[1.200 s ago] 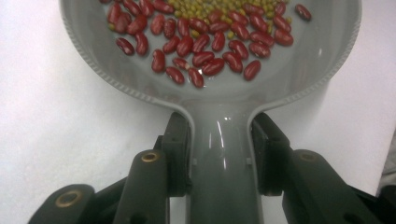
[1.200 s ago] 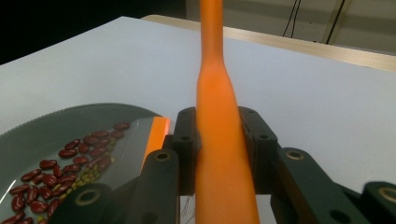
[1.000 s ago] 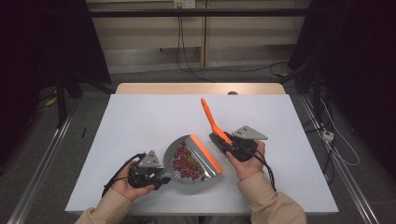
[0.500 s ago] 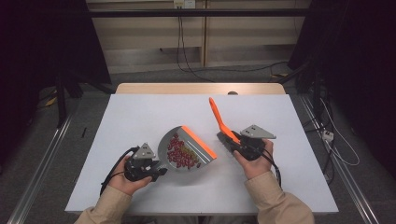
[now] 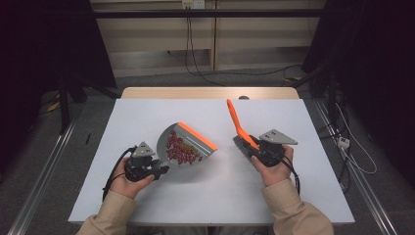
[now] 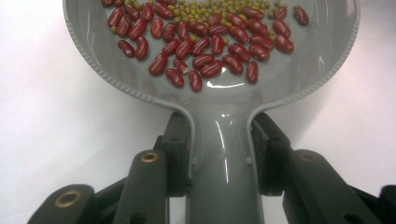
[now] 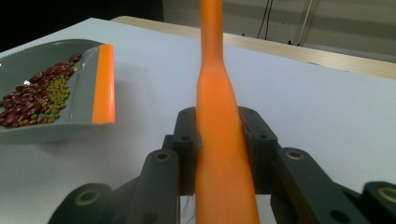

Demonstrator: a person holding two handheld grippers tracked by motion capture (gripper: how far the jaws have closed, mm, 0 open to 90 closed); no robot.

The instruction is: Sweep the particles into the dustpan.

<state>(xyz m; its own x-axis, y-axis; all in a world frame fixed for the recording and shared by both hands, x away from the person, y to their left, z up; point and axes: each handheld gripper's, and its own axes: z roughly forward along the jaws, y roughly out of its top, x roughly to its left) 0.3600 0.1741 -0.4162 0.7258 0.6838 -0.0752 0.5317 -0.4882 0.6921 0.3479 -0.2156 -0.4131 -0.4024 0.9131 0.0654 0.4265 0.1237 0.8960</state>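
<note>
The sweeping looks done: red beans [image 6: 205, 46] and small green ones lie gathered in the grey dustpan [image 5: 186, 144], near-centre on the bench [image 5: 293, 196], none loose. The left gripper [image 5: 159, 170] clamps its handle; the right gripper [image 5: 250, 147] grips the orange brush handle [image 5: 236, 120], raised. Emptying the pan likely remains.

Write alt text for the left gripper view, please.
Two black fingers clamp the handle of a grey dustpan, whose bowl holds red beans and small green beans above a white table.
</note>
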